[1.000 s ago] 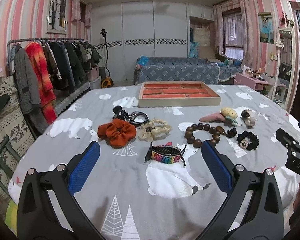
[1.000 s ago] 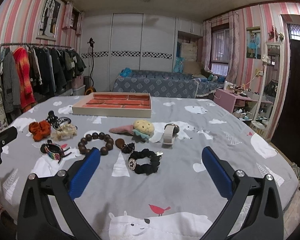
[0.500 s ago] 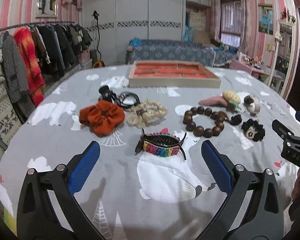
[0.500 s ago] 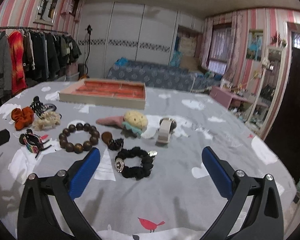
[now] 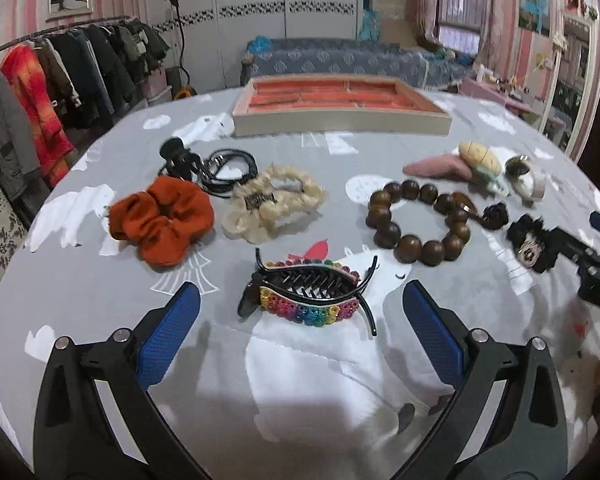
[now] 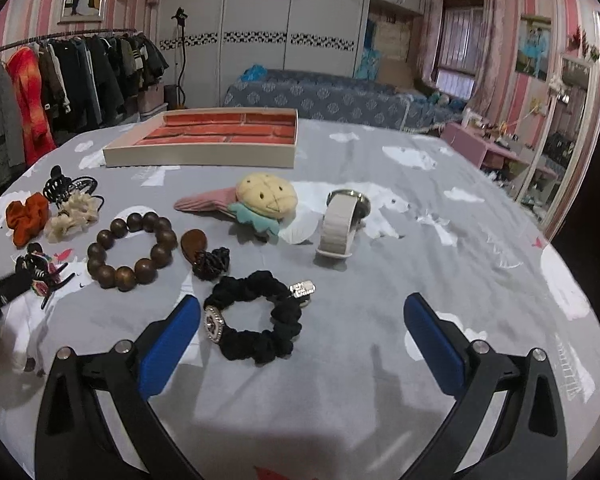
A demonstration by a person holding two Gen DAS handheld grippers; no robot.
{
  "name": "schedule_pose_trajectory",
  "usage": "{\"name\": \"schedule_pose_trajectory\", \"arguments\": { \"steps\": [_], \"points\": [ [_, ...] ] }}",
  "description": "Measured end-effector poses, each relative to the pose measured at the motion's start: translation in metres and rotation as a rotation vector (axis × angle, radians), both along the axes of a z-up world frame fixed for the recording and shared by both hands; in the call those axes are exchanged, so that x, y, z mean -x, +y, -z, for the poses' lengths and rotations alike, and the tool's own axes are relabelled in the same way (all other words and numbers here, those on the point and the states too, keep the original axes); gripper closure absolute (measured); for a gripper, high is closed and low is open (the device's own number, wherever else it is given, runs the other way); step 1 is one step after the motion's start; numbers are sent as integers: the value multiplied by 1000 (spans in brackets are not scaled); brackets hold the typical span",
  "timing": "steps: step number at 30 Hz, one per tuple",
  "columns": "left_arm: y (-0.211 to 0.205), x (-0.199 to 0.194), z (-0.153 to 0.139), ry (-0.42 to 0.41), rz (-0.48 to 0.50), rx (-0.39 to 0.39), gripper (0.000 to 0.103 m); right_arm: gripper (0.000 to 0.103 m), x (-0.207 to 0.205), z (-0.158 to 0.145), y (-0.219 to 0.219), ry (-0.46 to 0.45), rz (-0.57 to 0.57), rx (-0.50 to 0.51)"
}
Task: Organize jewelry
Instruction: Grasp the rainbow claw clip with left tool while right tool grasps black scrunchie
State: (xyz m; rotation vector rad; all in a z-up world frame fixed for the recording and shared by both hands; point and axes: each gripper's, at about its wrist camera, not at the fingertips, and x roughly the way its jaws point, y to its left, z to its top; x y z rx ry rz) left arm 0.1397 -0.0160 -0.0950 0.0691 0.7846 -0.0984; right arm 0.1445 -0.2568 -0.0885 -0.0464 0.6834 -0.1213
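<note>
Left wrist view: left hand-held gripper [image 5: 300,332] hangs low over the table [image 5: 80,300], blue pads wide apart, nothing between them. Rainbow claw clip [image 5: 308,292] lies just ahead, roughly centred in the gap, not touched. Beyond it sit an orange scrunchie [image 5: 164,220], cream scrunchie [image 5: 272,204], black hair ties w/ a small clip [image 5: 208,164] and wooden bead bracelet [image 5: 416,220]. Jewelry tray [image 5: 340,108] w/ red lining stands at the far side, well apart from everything; compartments look empty. Right hand-held gripper shows at the right edge, near the black scrunchie [image 5: 534,240].

Right wrist view: right hand-held gripper [image 6: 302,338] also spread apart, holding nothing. Black scrunchie w/ its charm lies between the pads but off toward the left pad [image 6: 168,344], just beside it. Farther out: plush clip [image 6: 260,204], white-strap watch [image 6: 340,224], brown teardrop clip [image 6: 204,252], bead bracelet, tray at back left.

Step, as a judgement: approach to first pick-ups, nothing sorted yet. Next move prob. needs each gripper to drop a bit, centre on its item (right one shifting left), close, then carry to the tray. Soft scrunchie should squash easily; clip's prongs may snag the cloth.
</note>
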Motion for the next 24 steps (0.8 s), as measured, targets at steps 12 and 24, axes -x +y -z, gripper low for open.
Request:
{"name": "schedule_pose_trajectory", "arguments": {
  "steps": [12,24],
  "points": [
    [-8,-22,16,84,-10,-53,5,33,-29,19,-12,136,-1,-40],
    [-2,-42,27,168,-21,-3,5,53,-38,28,-14,185,-18,-86]
  ]
}}
